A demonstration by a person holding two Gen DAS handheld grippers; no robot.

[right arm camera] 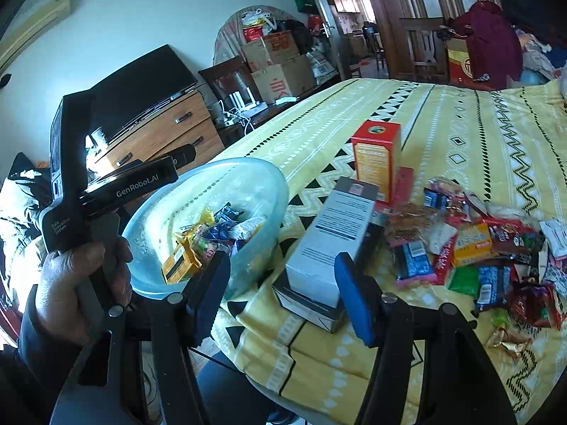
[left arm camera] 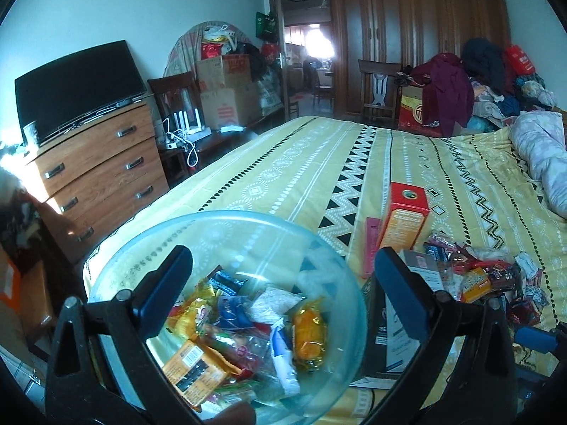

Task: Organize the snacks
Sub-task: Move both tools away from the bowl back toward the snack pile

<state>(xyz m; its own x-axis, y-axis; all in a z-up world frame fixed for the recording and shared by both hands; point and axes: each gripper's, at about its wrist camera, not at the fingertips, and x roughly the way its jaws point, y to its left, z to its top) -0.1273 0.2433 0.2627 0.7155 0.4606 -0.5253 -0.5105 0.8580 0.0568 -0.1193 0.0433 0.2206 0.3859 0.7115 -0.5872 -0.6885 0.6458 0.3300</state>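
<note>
Clearly sorting — left tongs [left arm camera: 280, 294] gape empty over the bowl [left arm camera: 106, 265] of collected snacks; right tongs [right arm camera: 280, 294], apart and empty, face the pile [right arm camera: 478, 248] on the bed [right arm camera: 460, 124].

One clear bowl [right arm camera: 269, 191], three upright boxes: one red-orange [right arm camera: 377, 161], one grey [right arm camera: 333, 237], one pink [left arm camera: 371, 244]

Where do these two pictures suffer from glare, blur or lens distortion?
Left wrist view: the far doorway is blown out white, sunlight glares at the left edge beside the wooden drawer chest, and the yellow patterned bedspread bows from the fisheye. Right wrist view: black corners vignette the picture, and glare whitens the other black handheld gripper.
</note>
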